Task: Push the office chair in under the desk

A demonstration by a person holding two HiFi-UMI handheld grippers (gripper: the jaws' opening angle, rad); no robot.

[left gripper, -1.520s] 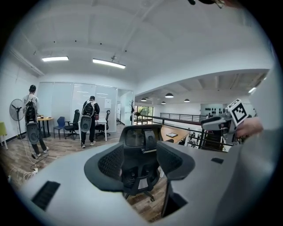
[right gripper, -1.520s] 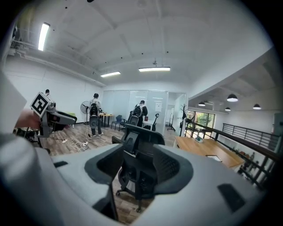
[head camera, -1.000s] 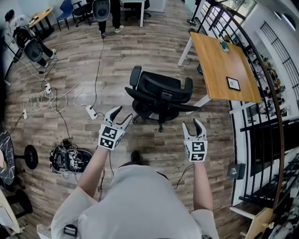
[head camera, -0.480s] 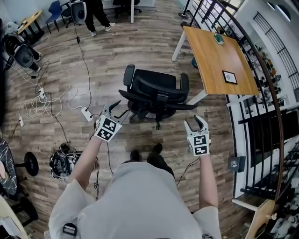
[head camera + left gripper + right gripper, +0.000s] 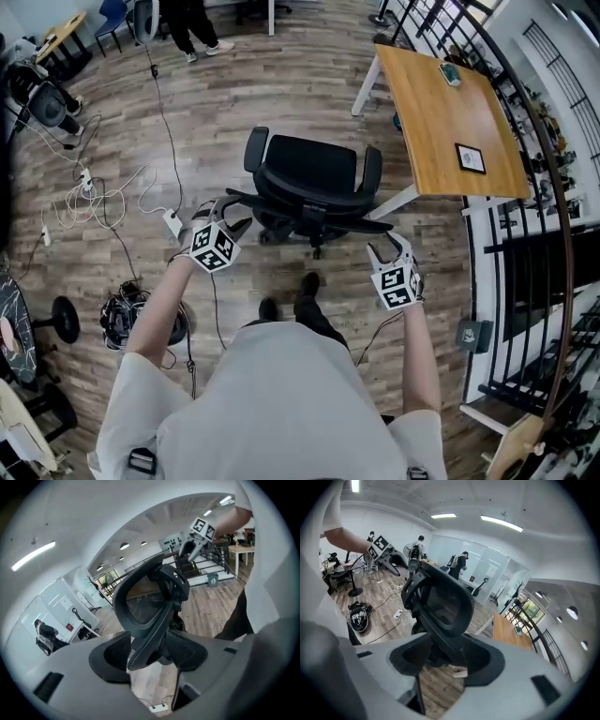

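Closing in, head view: both claws lower and further forward than a second ago, now at the two ends of the office chair's (image 5: 314,178) backrest (image 5: 309,208), the person close behind.
Left gripper (image 5: 228,214): at the backrest's left end, jaws spread wide, clamped on nothing.
Right gripper (image 5: 387,251): at the right end, likewise wide open, contact not certain from above.
Chair's place: on the plank floor (image 5: 281,84), just off the desk's (image 5: 450,122) long edge by its nearer corner, seat not yet under the top.
Meaning for the task: approach looks finished and the push not begun; probably a shove with a swing toward the desk.
Left gripper view: dark backrest frame running down into the gap between the open jaws, neither pad plainly pressing on it.
Right gripper view: same story, frame between parted jaws, no squeeze visible.
Materials and shapes: curved black moulded frame, taut see-through mesh (image 5: 140,609), black armrests (image 5: 255,148); desk in warm smooth wood on white legs; floor of streaky brown planks.
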